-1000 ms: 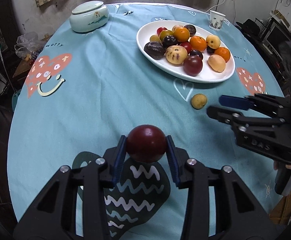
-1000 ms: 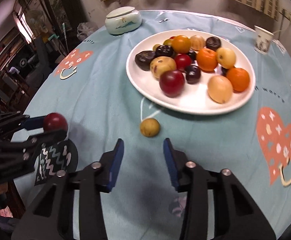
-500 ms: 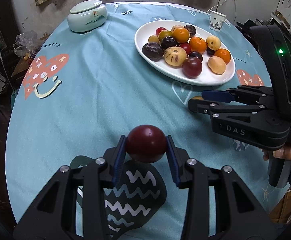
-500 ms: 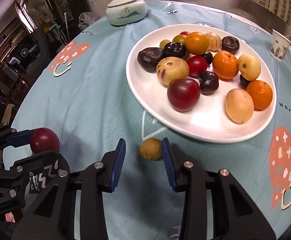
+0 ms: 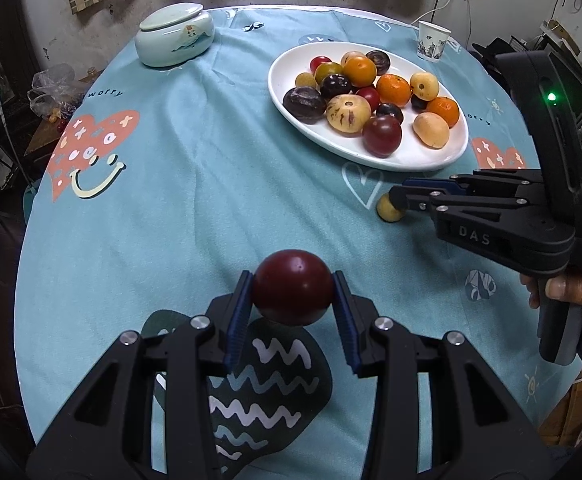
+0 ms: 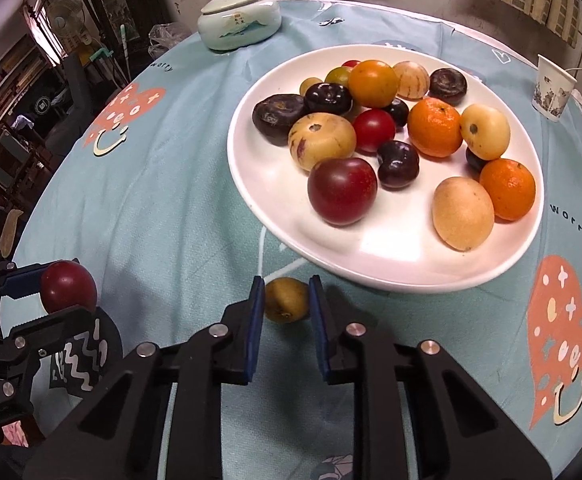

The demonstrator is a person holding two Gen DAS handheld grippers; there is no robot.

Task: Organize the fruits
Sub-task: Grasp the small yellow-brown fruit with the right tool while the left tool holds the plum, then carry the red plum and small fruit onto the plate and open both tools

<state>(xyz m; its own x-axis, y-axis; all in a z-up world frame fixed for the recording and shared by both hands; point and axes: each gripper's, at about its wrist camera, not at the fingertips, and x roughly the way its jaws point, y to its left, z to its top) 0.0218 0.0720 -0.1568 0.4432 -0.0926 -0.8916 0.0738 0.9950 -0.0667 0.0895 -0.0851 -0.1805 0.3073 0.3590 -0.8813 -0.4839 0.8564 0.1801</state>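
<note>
My left gripper (image 5: 293, 280) is shut on a dark red plum (image 5: 293, 286) and holds it above the teal tablecloth near the front edge; it also shows at the lower left of the right wrist view as the left gripper (image 6: 51, 288). My right gripper (image 6: 286, 294) is shut on a small yellow-green fruit (image 6: 286, 300) that lies on the cloth just in front of the white plate (image 6: 371, 256), with a blue pad against each side. The plate holds several fruits: plums, oranges, tomatoes and pale melons. In the left wrist view the small fruit (image 5: 387, 208) peeks out from the right gripper (image 5: 397, 198).
A lidded ceramic jar (image 5: 175, 36) stands at the far left of the round table, and a paper cup (image 5: 433, 46) sits behind the plate. A dark wavy print (image 5: 263, 380) lies under my left gripper. A person's hand (image 5: 571, 288) grips the right handle.
My right gripper moved forward to the small yellow-green fruit and shut on it. The left gripper stayed still with the plum in it.
</note>
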